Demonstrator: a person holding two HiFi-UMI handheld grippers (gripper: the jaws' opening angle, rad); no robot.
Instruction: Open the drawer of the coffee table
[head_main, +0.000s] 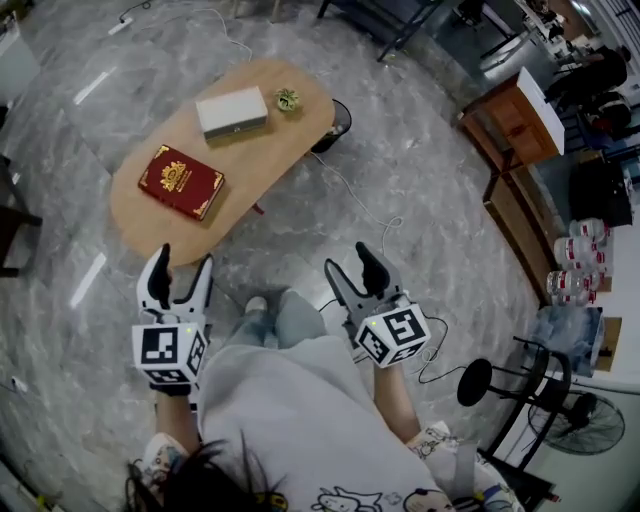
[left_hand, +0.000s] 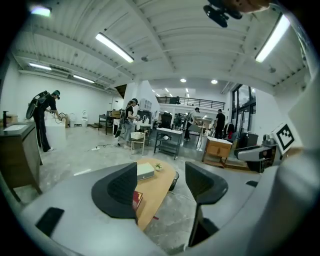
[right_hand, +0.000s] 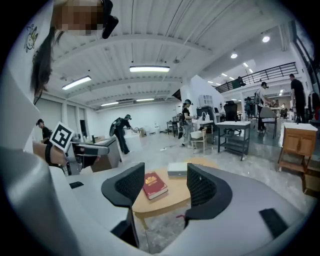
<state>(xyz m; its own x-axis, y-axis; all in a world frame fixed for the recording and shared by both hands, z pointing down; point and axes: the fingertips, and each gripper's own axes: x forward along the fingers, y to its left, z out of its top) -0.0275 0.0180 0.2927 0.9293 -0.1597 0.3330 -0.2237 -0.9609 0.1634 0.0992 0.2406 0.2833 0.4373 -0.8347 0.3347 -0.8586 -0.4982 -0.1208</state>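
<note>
As grippers (head_main: 185, 256) (head_main: 349, 256) gape, floor (head_main: 300, 238) — wide — fronts coffee table (head_main: 285, 140)

Loses most of the red book (left_hand: 137, 199) behind the left pad of the left claw (left_hand: 161, 172), along with the near end of the tabletop (left_hand: 156, 187) and one end of the white box (left_hand: 145, 171). Tucks that box's other end behind the right pad of the right claw (right_hand: 165, 172). Cannot make out the drawer under the tabletop ahead of either claw. Cannot name the small green thing (head_main: 288, 98) beyond the box: too small.
</note>
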